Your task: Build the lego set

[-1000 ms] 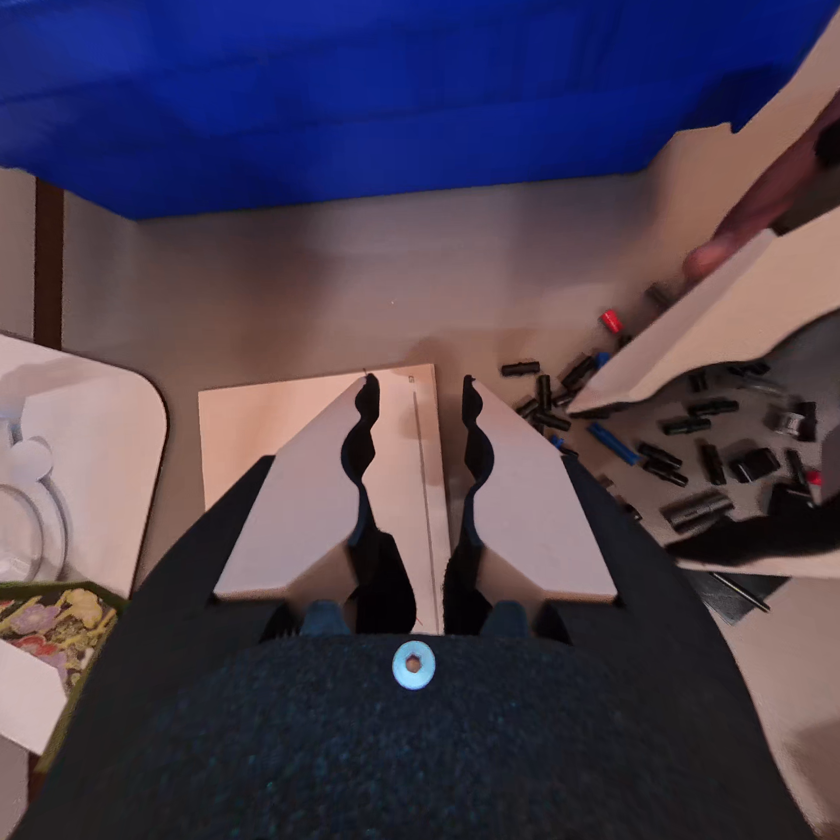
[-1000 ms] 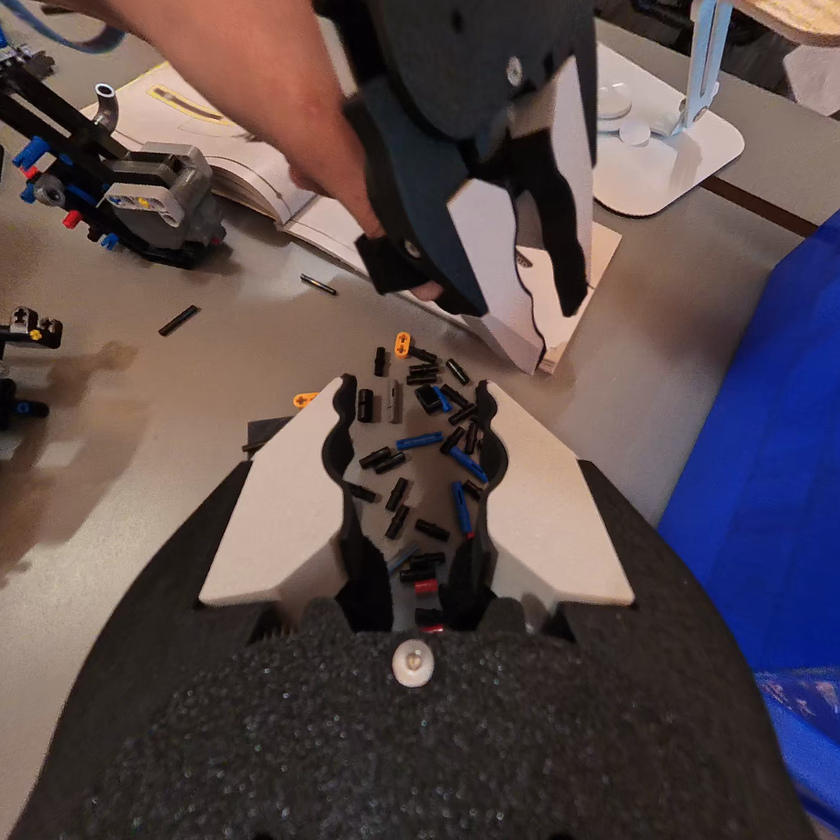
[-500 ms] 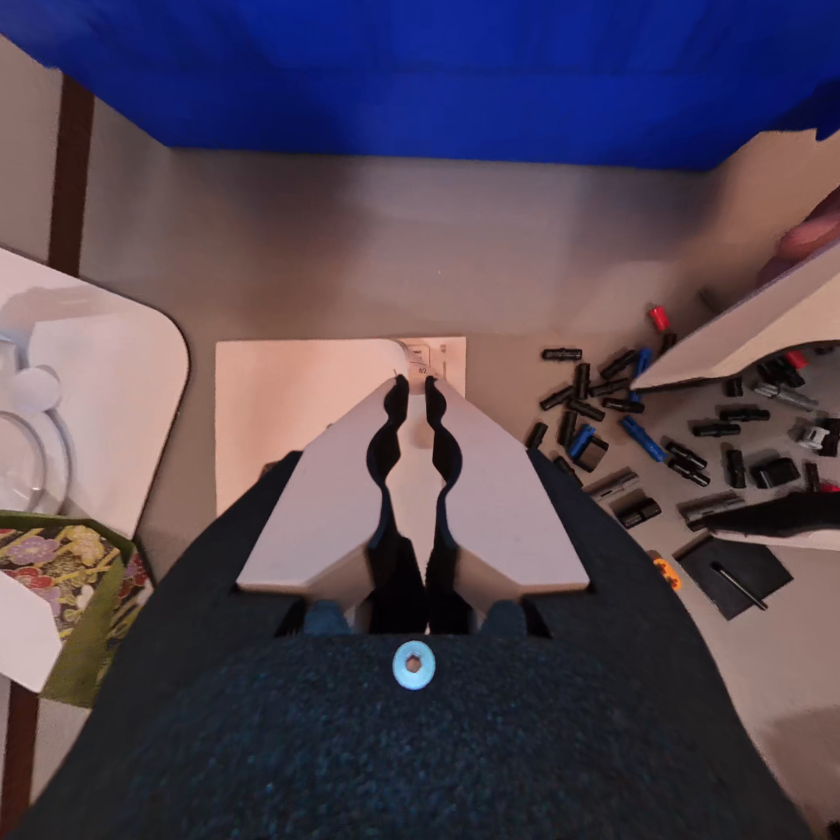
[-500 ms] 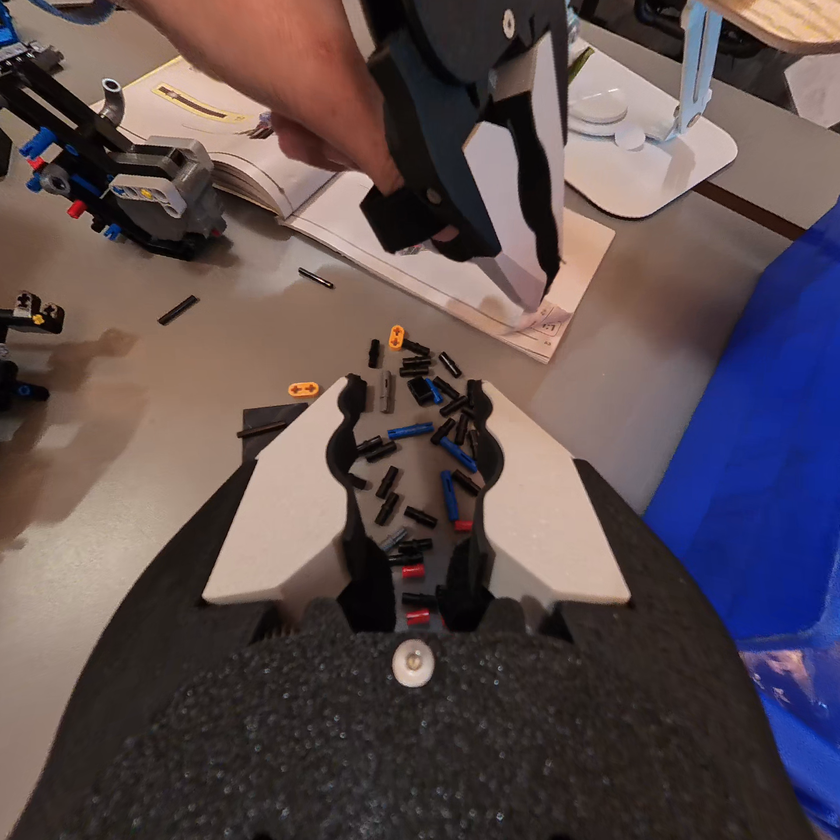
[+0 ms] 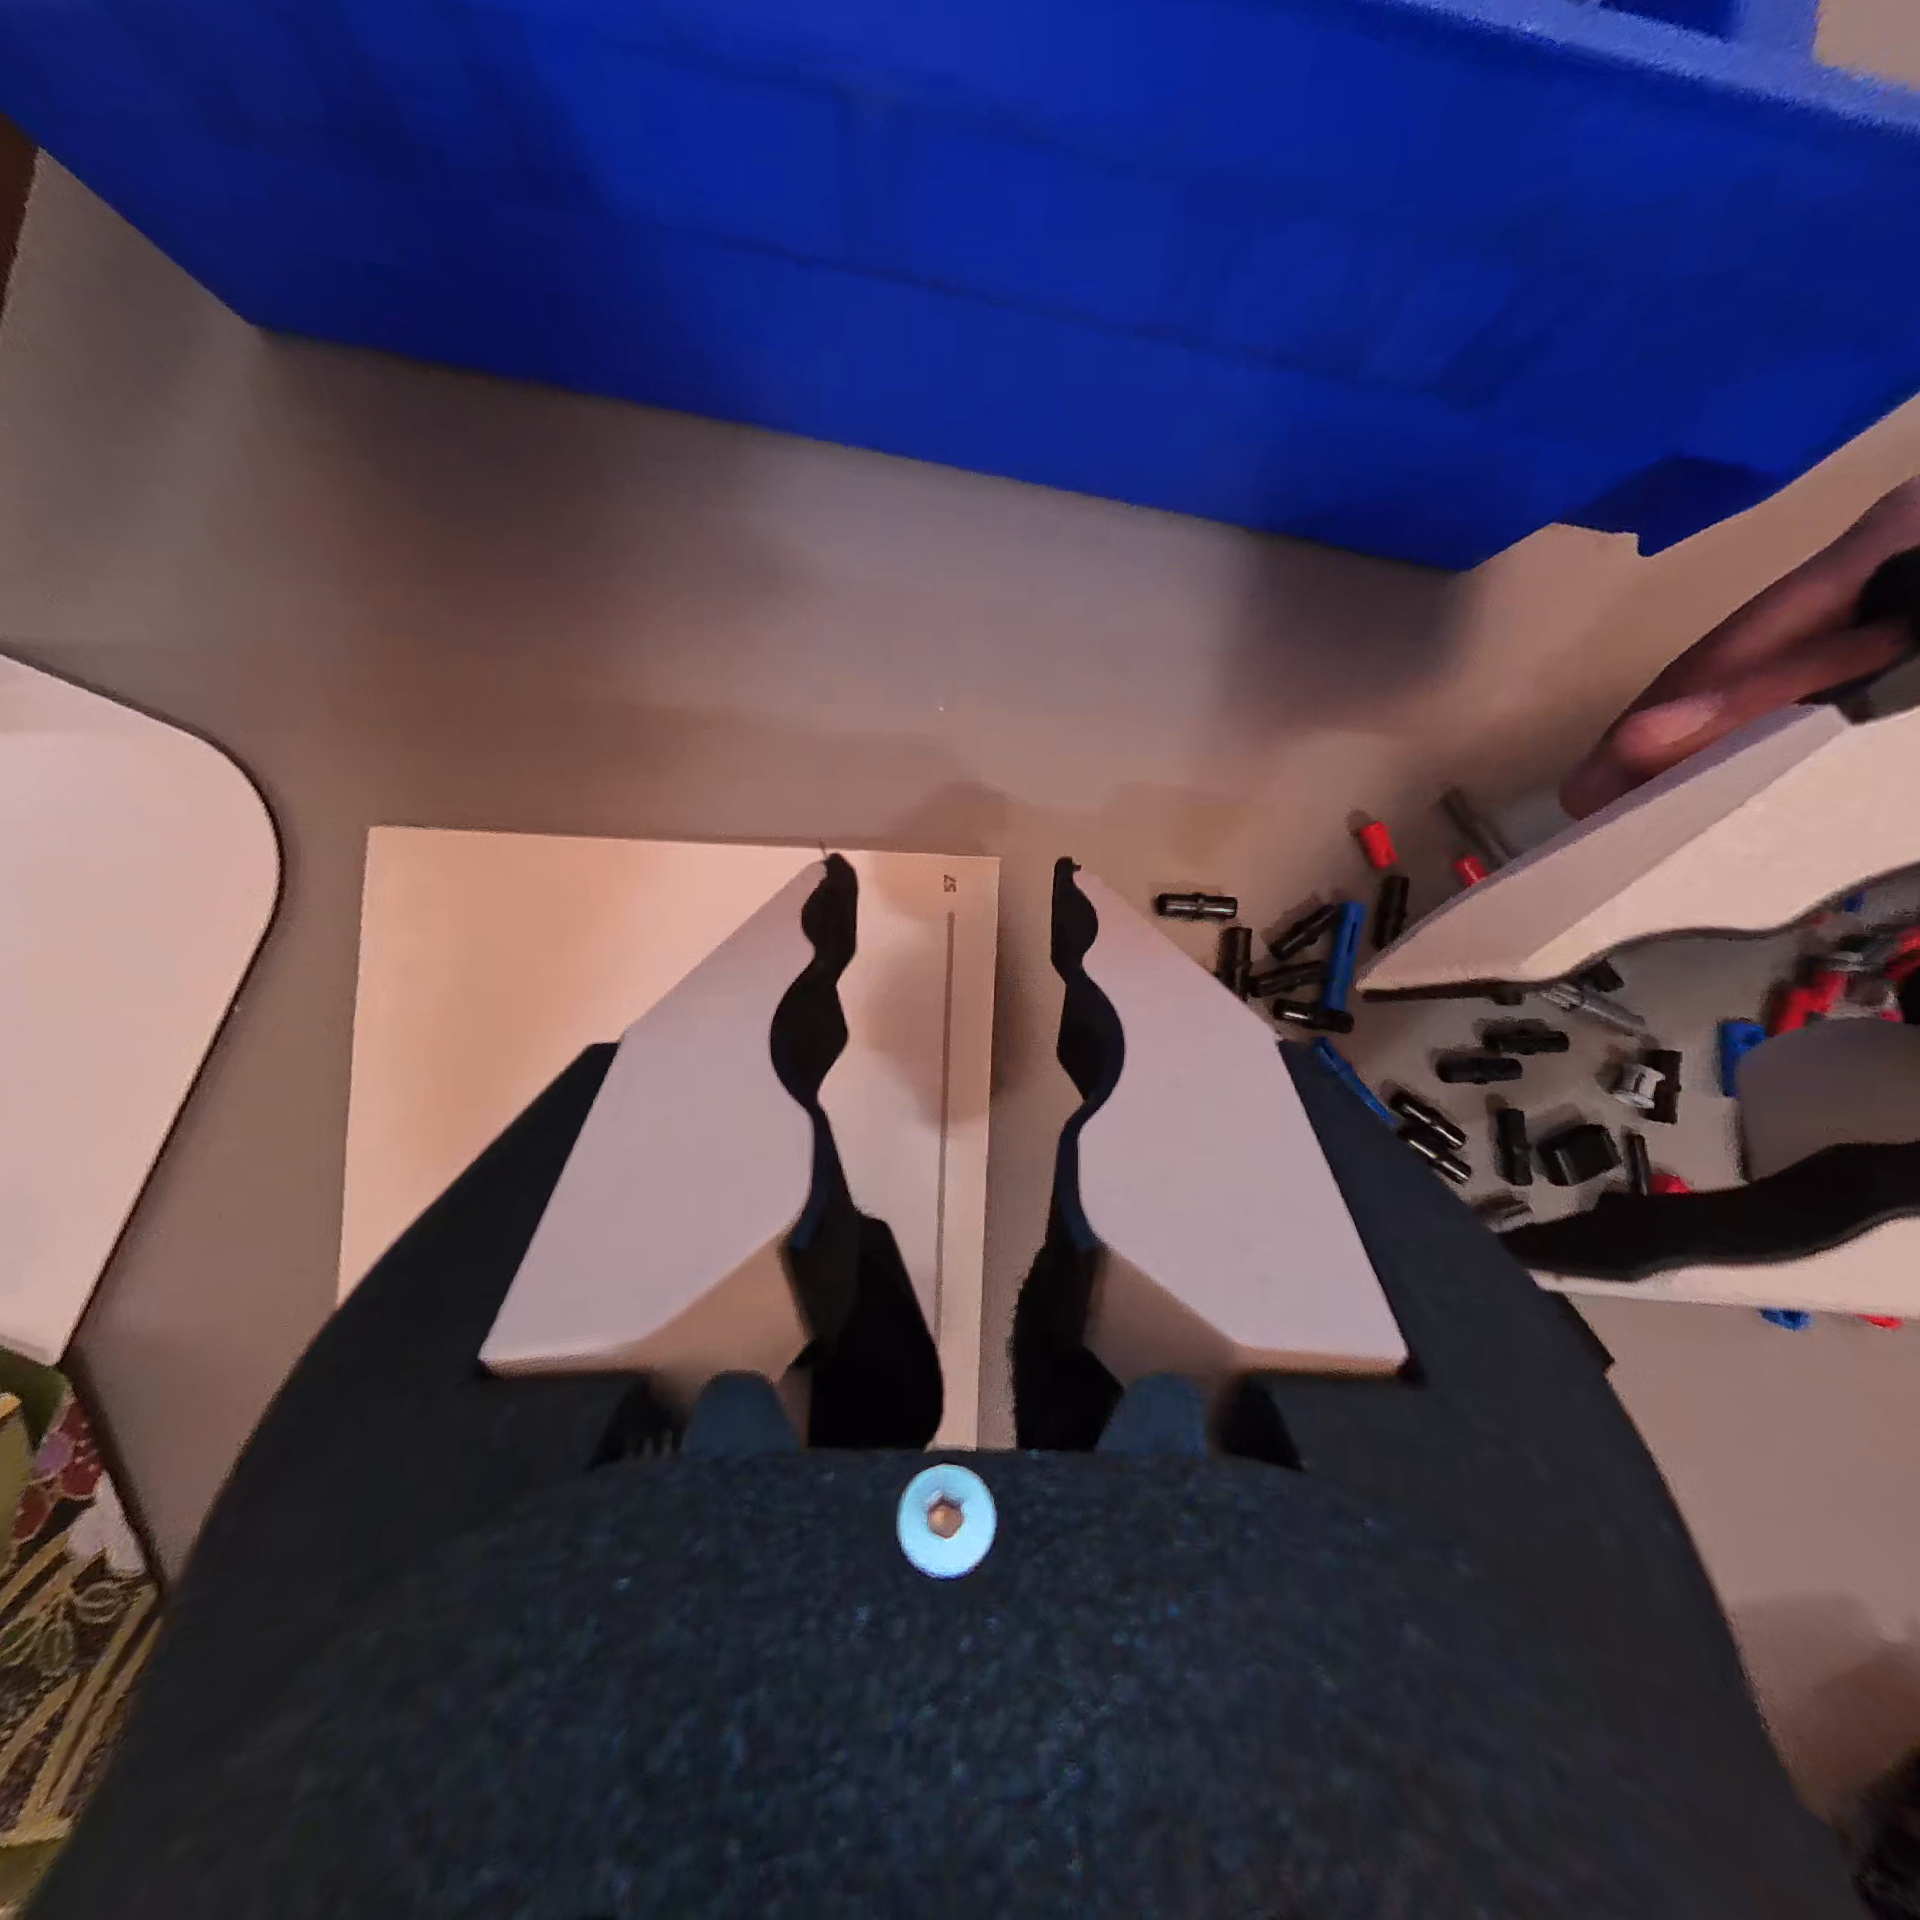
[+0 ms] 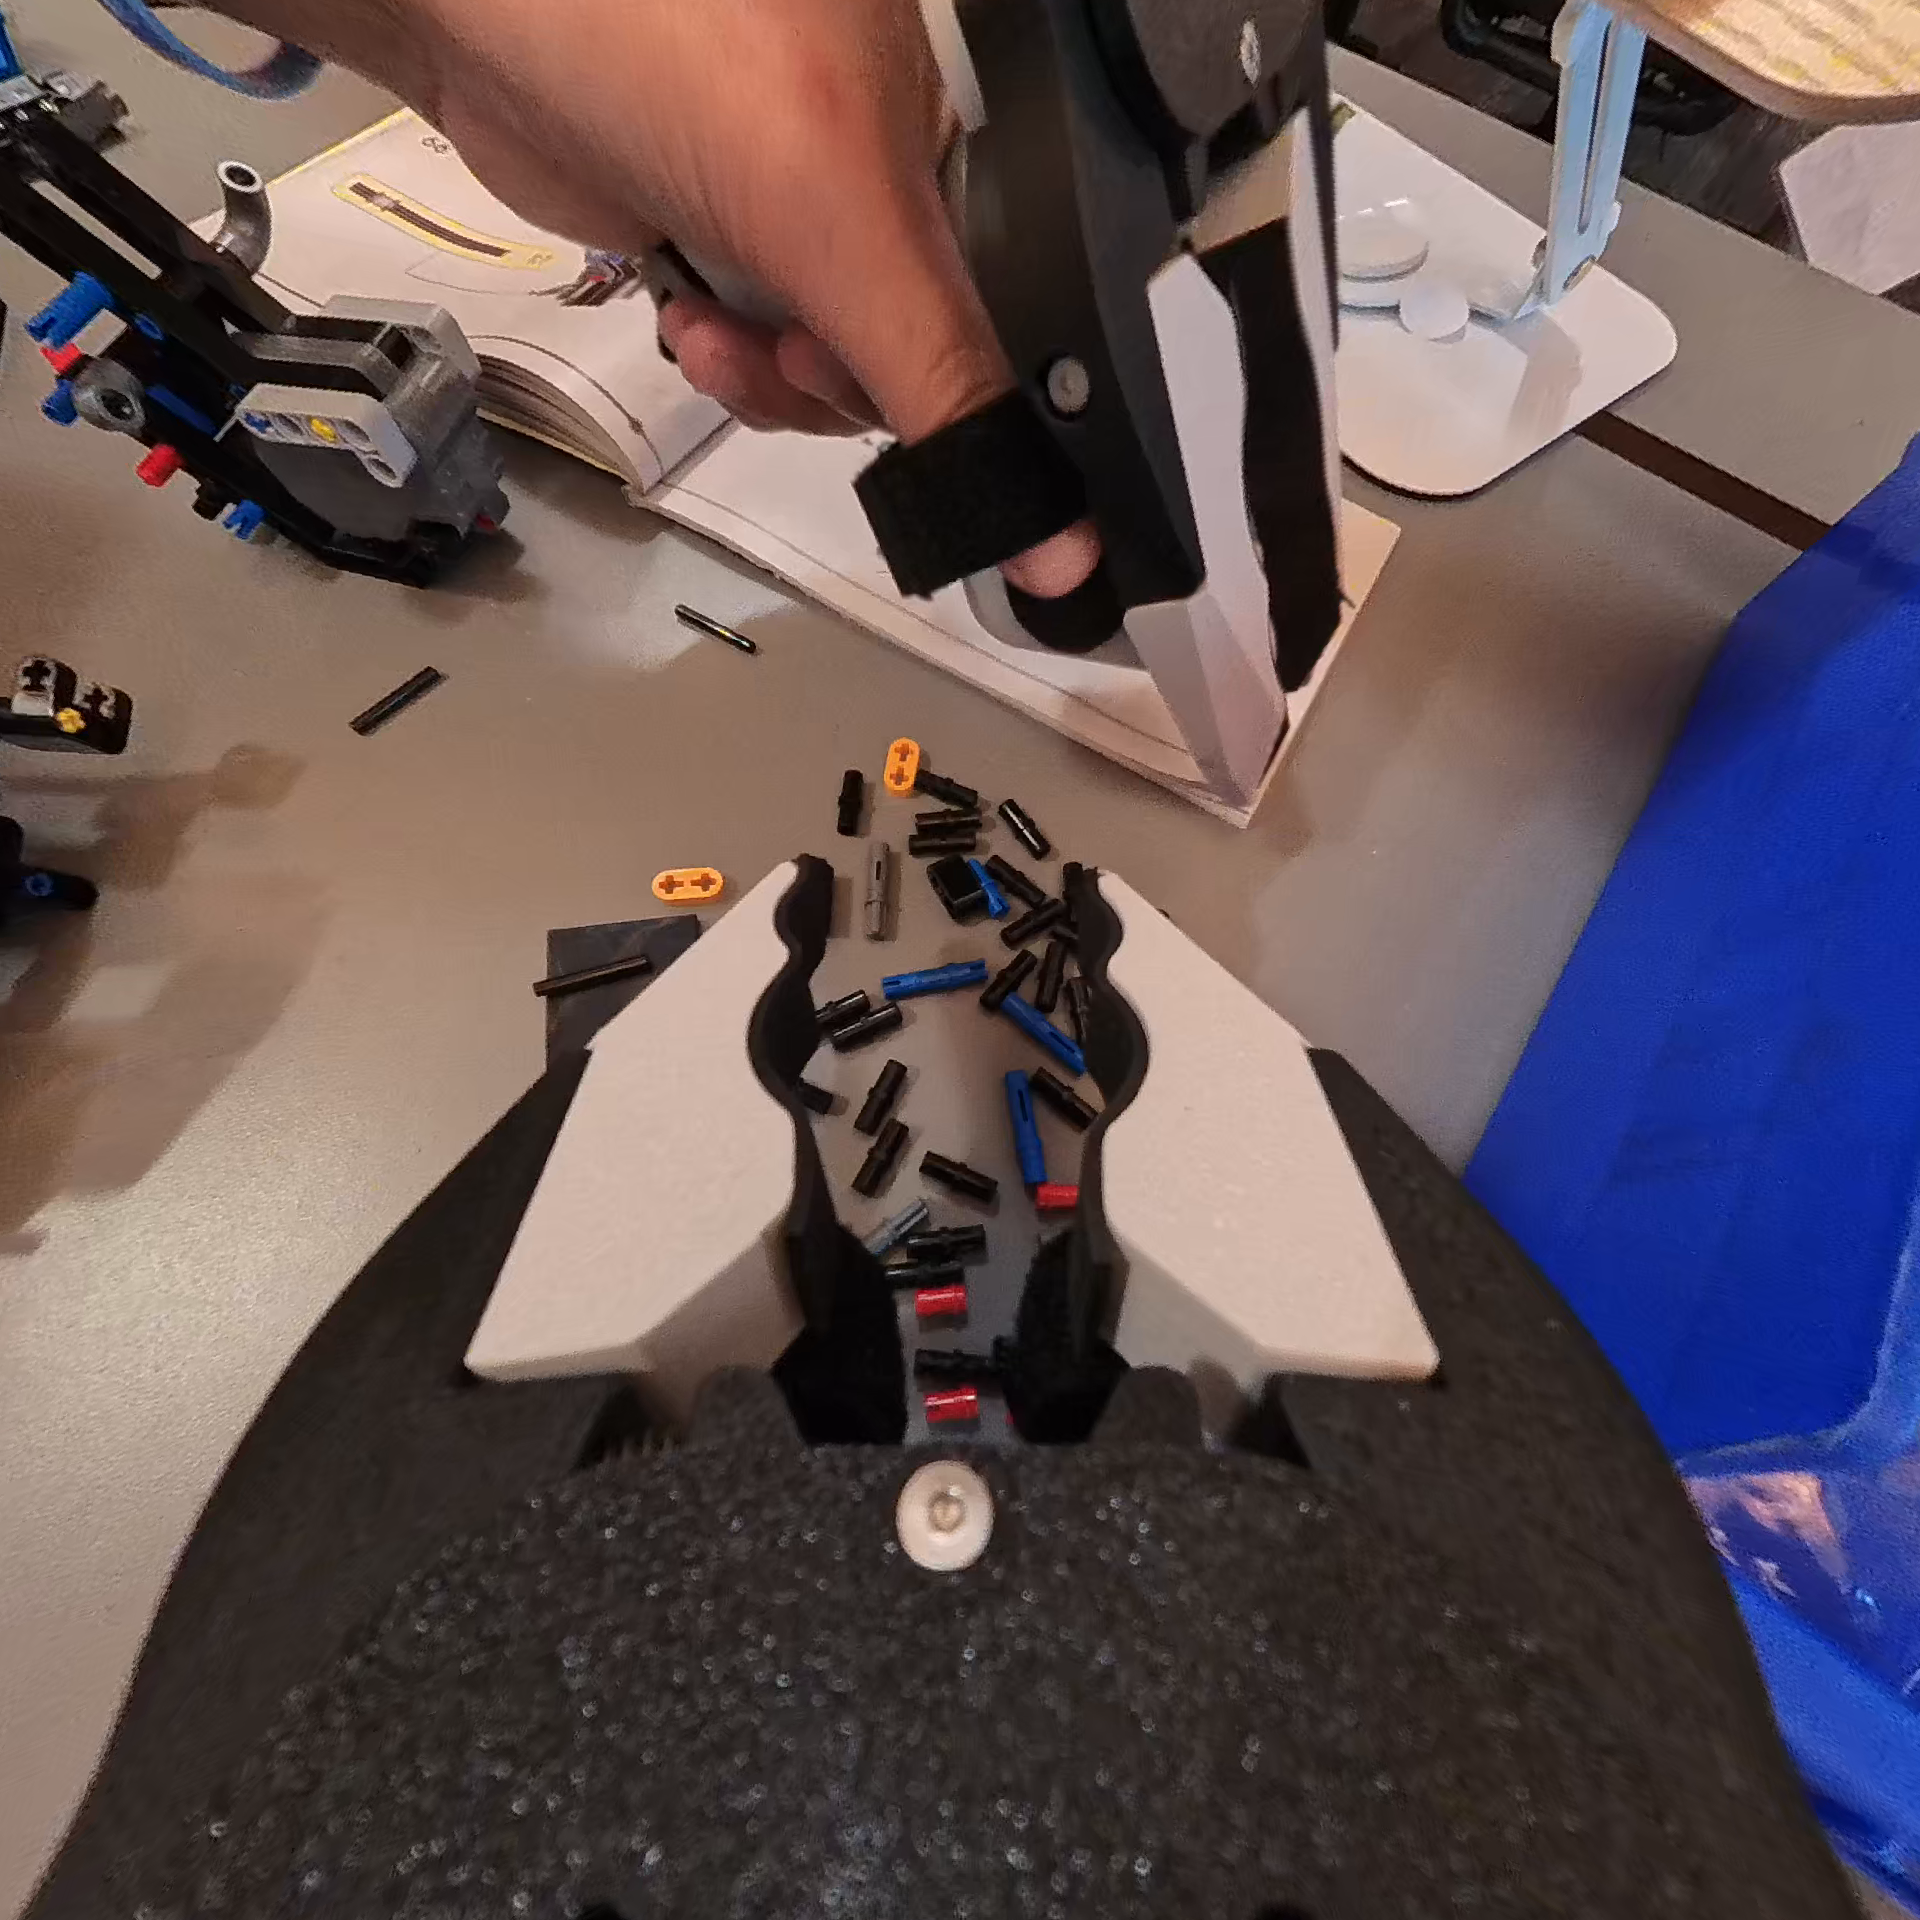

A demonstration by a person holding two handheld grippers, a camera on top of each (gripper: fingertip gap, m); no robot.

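We see a blue bin (image 5: pixel 935 260) along the grey counter (image 6: pixel 260 1091), then the open booklet (image 6: pixel 665 416) beside the half-built black-and-grey model (image 6: pixel 312 416). Our left hand-held gripper (image 5: pixel 945 873) hangs spread over the page corner; our right hand-held gripper (image 6: pixel 945 883), also spread and empty, straddles scattered black, blue and red pins (image 6: pixel 935 1039).

Right hand-held gripper (image 6: pixel 945 883) gapes over scattered pins (image 6: pixel 940 1049) on table (image 6: pixel 312 1039).

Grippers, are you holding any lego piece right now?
No. The left gripper is open over the instruction booklet, and the right gripper is open over the loose pins.
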